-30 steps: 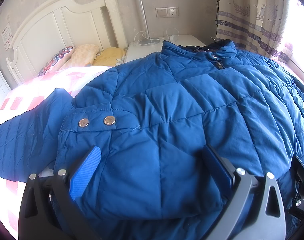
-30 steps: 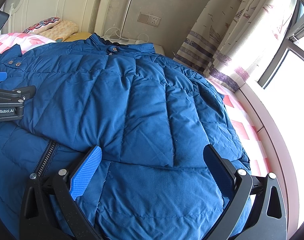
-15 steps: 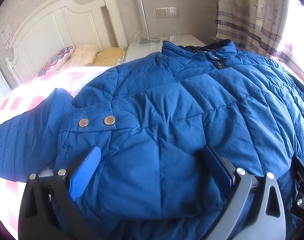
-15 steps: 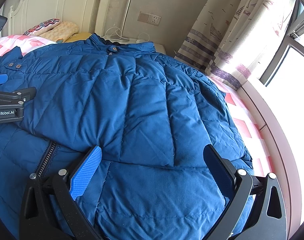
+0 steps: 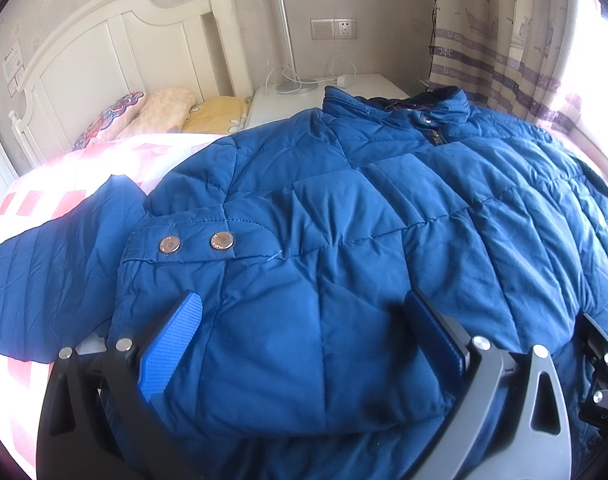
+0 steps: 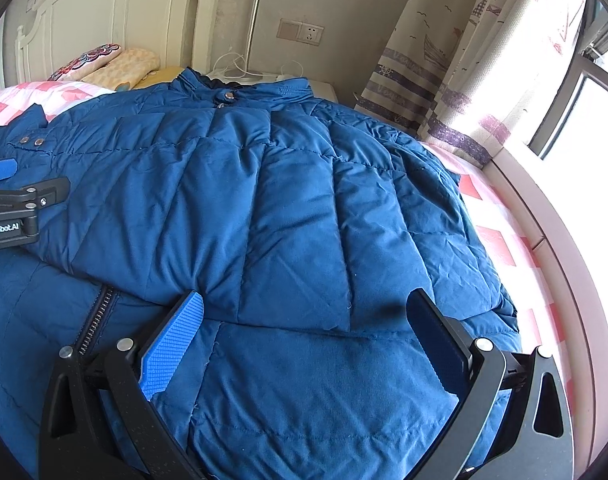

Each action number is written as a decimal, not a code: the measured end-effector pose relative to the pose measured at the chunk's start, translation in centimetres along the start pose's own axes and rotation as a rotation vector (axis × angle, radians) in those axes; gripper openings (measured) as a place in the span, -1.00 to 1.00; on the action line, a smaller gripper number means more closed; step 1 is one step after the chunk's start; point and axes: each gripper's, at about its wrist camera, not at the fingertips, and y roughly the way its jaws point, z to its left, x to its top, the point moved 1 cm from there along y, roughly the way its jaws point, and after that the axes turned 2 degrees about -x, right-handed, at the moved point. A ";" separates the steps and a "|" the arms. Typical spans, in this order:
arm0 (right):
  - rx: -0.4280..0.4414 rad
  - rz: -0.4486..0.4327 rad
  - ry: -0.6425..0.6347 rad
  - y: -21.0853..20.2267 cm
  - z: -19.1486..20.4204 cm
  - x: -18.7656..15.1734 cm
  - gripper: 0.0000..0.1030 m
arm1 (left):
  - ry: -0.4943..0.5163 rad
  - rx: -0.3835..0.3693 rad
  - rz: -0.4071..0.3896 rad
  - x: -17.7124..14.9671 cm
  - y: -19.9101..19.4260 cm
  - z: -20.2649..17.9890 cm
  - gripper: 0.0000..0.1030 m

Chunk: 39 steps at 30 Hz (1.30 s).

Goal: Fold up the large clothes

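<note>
Pink-and-white checked bedding (image 5: 36,200) covers the bed before you, with a white headboard (image 5: 116,44) at the far end, a patterned curtain (image 6: 463,60) on the right and a white nightstand (image 5: 288,100) between them. Spread over most of the bed lies the blue quilted jacket (image 5: 343,216), front side up, its collar (image 5: 399,104) toward the nightstand and its zipper (image 6: 94,320) partly open near the hem. One sleeve (image 5: 56,264) extends to the left over the bedding; the other sleeve (image 6: 296,216) lies folded across the jacket's front, its cuff end nearest you. Three pillows (image 5: 152,114) rest against the headboard. A lamp base (image 5: 296,86) with white cabling stands on the nightstand, below a wall socket (image 5: 333,29).

Your left gripper (image 5: 304,320) is held low over a padded fold of the jacket, jaws spread wide with fabric bulging between them but nothing clamped. Your right gripper (image 6: 304,320) is likewise spread wide over the hem area, straddling the edge of the folded sleeve without gripping it. Two metal snap buttons (image 5: 196,243) sit on a tab just ahead of the left gripper.
</note>
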 end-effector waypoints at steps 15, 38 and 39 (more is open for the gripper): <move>0.048 0.013 0.032 -0.6 0.6 -0.4 0.90 | -1.089 -0.080 -0.243 -11.9 -9.8 36.8 0.79; 0.142 -0.369 0.537 -6.4 -9.2 -3.9 0.90 | -0.363 -0.458 -0.393 5.9 -12.9 5.9 -0.83; 0.141 -0.383 0.565 -6.8 -9.3 -4.3 0.90 | -0.273 -0.493 -0.350 5.9 -11.7 1.8 -0.71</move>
